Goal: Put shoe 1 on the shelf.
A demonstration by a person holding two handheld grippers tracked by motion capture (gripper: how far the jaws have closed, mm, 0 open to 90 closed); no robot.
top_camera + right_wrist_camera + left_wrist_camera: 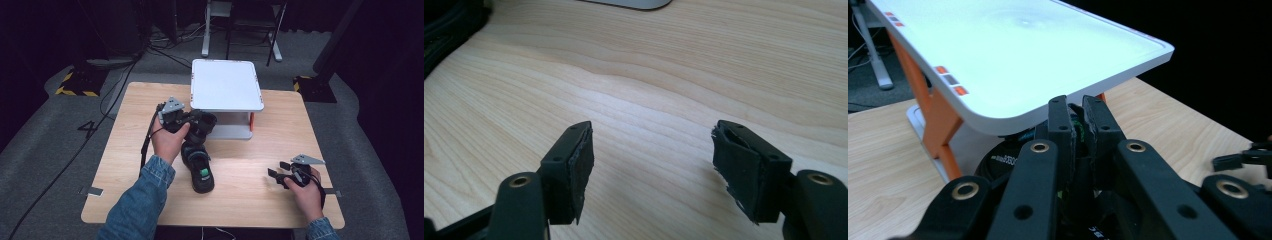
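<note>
My left gripper (pixel 194 121) is shut on the thin edge of a black shoe (pixel 205 125), held at the front left corner of a white stand (pixel 226 85). In the left gripper view the jaws (pixel 1076 112) pinch the dark shoe (pixel 1003 160) just under the stand's white top (pixel 1023 50). A second black shoe (pixel 200 172) with a green patch lies on the table below my left hand. My right gripper (pixel 276 171) rests low over the table at the right, open, with bare wood between its pads (pixel 654 145).
The stand has orange legs (pixel 938 120) and a grey lower shelf (pixel 231 131). The wooden table (pixel 280 130) is bare to the right of the stand. Cables and dark equipment lie on the grey floor beyond the table.
</note>
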